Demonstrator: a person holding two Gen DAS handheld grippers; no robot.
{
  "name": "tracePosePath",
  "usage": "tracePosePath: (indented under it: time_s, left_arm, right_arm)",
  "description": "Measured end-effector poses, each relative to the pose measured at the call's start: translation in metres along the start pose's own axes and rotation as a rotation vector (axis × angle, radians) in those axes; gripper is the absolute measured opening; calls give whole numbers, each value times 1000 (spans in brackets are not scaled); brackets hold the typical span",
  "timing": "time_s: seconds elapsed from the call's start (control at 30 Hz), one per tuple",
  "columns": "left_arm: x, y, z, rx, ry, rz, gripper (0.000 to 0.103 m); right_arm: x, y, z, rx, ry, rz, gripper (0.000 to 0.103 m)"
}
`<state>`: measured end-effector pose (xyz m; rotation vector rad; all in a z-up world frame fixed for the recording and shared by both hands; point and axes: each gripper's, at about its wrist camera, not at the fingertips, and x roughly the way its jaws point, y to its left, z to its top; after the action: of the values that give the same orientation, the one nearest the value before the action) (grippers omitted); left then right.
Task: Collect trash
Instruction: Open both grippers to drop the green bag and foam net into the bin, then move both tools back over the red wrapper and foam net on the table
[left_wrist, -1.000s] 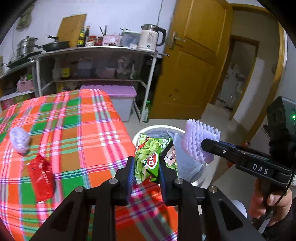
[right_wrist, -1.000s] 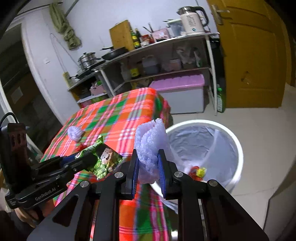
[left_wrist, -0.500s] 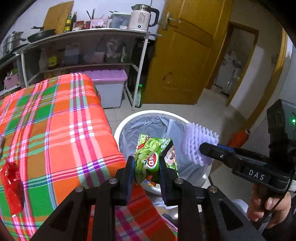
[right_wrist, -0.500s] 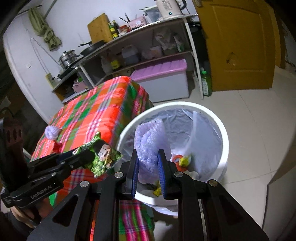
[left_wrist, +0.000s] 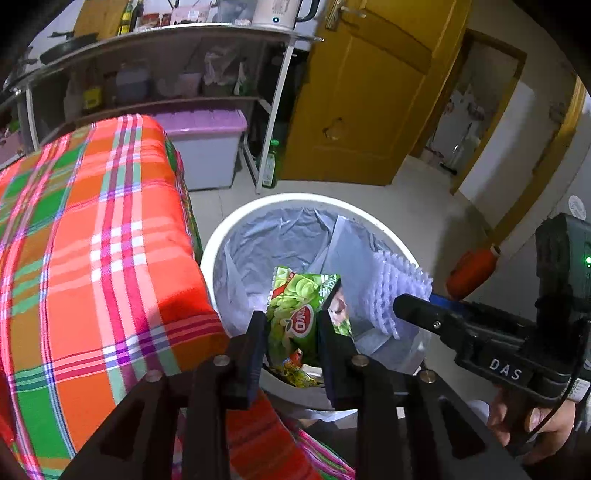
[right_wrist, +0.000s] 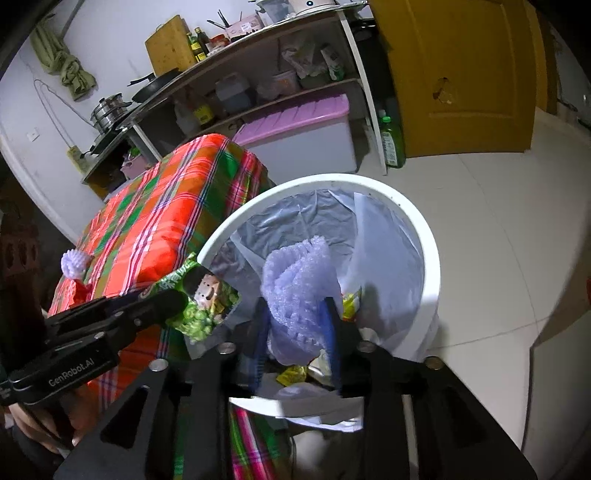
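The green snack bag (left_wrist: 295, 314), printed with pale green rounds, a red oval logo and a cartoon face on one edge, stood crumpled between the fingers of the left tongs (left_wrist: 291, 332) in the lower centre of the left wrist view, directly above the mouth of the white bin (left_wrist: 258, 206). Those jaws had just been opening, with the bag between them; whether the pads pressed it I could not tell. In the right wrist view the same bag (right_wrist: 201, 306) showed at centre left, at the tip of the left tongs (right_wrist: 173, 301), overhanging the bin's near rim.

The lilac foam net (right_wrist: 299, 291), a ribbed, folded mesh sleeve, sat between the blue-padded fingers of the right tongs (right_wrist: 295, 332) at lower centre, over the bin's (right_wrist: 432, 266) opening. These jaws too had just been opening and stood spread, the net loose between them. In the left wrist view the net (left_wrist: 399, 291) appeared at centre right, by the right tongs (left_wrist: 400, 306).

The bin held a grey liner and yellow and red wrappers at the bottom. It stood just beside the desk (left_wrist: 92, 240) under an orange, green and pink plaid cloth. On the desk's far left in the right wrist view lay a second foam net (right_wrist: 75, 262)
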<state>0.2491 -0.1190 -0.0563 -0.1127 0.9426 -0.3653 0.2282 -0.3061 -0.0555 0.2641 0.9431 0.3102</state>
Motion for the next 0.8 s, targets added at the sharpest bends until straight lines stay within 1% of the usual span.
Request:
tracePosePath:
  time_s: [0.03, 0.13, 0.17, 0.3, 0.47, 0.6, 0.8]
  left_arm:
    - [1, 1, 0, -5, 6, -3, 30]
    - [3, 5, 1, -19, 13, -9, 38]
    - [2, 5, 0, -21, 11, -10, 39]
    - [-2, 5, 1, -19, -9, -12, 39]
    - [-15, 3, -1, -22, -38, -15, 39]
    - [-33, 1, -5, -14, -75, -15, 39]
    - [-65, 0, -13, -3, -138, -10, 39]
  right_arm:
    - [0, 0, 0, -1, -4, -1, 39]
    - [-1, 0, 1, -2, -11, 6, 40]
    - [-1, 0, 1, -2, -13, 6, 40]
    - [-6, 0, 0, 2, -23, 11, 40]
    - [-21, 4, 1, 2, -57, 24, 40]
    - [-32, 11, -1, -8, -78, 35, 40]
    - [-52, 31, -6, -54, -108, 39, 40]
